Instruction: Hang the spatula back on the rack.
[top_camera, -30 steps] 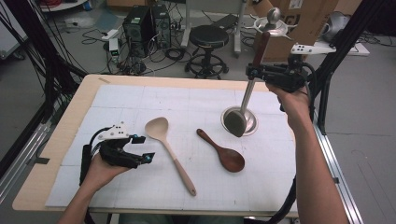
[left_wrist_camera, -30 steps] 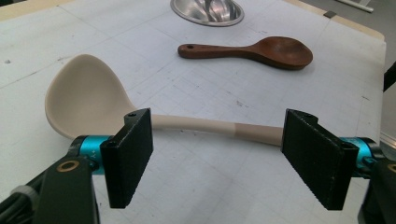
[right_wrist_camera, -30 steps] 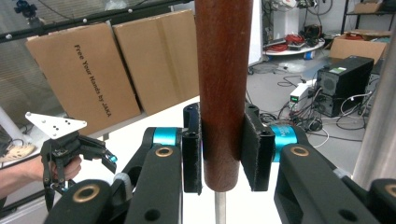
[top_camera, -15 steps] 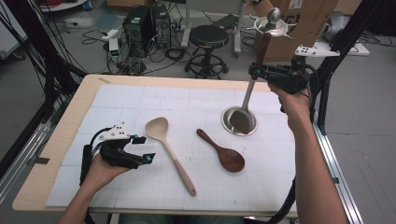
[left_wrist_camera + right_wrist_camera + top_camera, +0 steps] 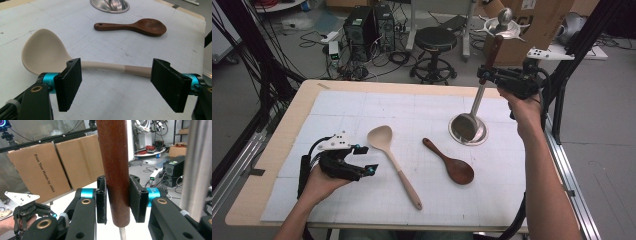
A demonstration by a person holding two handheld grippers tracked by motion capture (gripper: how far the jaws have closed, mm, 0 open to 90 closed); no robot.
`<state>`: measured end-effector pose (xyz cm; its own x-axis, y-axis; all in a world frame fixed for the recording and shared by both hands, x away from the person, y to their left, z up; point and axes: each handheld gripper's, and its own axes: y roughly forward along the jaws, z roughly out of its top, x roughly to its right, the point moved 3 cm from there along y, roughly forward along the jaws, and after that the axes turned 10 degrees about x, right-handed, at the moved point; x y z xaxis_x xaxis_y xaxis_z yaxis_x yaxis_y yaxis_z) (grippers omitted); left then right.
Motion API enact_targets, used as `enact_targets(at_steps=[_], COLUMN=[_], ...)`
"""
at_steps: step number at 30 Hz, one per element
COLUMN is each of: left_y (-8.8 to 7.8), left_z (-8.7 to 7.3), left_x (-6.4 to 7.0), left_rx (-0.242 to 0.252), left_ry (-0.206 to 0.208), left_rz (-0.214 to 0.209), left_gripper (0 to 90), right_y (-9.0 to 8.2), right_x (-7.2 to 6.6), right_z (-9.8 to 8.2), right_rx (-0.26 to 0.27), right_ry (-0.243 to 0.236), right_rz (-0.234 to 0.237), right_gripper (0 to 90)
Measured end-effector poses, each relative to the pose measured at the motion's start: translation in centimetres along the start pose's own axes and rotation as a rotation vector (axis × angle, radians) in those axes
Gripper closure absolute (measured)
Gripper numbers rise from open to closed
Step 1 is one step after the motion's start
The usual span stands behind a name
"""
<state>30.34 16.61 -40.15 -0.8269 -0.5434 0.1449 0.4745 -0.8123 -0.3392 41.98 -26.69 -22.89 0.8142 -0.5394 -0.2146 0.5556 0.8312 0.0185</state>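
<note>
A steel ladle [image 5: 468, 127] stands nearly upright at the table's right, its bowl [image 5: 110, 5] resting on the white mat. My right gripper [image 5: 486, 75] is raised above the table and shut on the ladle's brown wooden handle [image 5: 115, 170], which rises between the pads of the right gripper [image 5: 117, 202]. A cream spoon [image 5: 393, 160] lies left of centre, with a dark wooden spoon [image 5: 452, 162] to its right. My left gripper [image 5: 367, 160] rests low on the mat, open, pointing at the cream spoon [image 5: 45, 50]. Nothing lies between its jaws. The dark spoon [image 5: 132, 26] lies beyond.
The white gridded mat [image 5: 362, 105] covers most of the wooden table. Black frame posts [image 5: 579, 55] stand close behind the right hand. A stool [image 5: 437, 42], computer cases [image 5: 362, 27] and cardboard boxes [image 5: 542, 25] sit on the floor beyond the far edge.
The ladle has tipped slightly and its bowl now sits flatter on the mat. Both hands have kept their places.
</note>
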Motion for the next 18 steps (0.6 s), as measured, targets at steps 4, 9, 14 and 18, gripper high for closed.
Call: enact_targets(at_steps=[4, 9, 14, 18], left_y=[0.0, 0.0, 0.0, 0.0], left_z=[0.0, 0.0, 0.0, 0.0], left_x=[0.0, 0.0, 0.0, 0.0], left_rx=[0.002, -0.001, -0.001, -0.001], left_ry=[0.000, -0.002, -0.003, -0.001], left_rz=[0.000, 0.000, -0.003, -0.002], left_gripper=[25.9, 25.9, 26.0, 26.0], right_y=[0.4, 0.2, -0.4, -0.9], right_x=[-0.1, -0.1, 0.0, 0.0], right_z=[0.0, 0.0, 0.1, 0.5], right_rx=[0.004, 0.010, 0.025, 0.064], right_ry=[0.003, 0.007, 0.021, 0.025], right_rz=[0.008, -0.013, -0.050, -0.058], right_gripper=[71.5, 70.1, 68.8, 68.7])
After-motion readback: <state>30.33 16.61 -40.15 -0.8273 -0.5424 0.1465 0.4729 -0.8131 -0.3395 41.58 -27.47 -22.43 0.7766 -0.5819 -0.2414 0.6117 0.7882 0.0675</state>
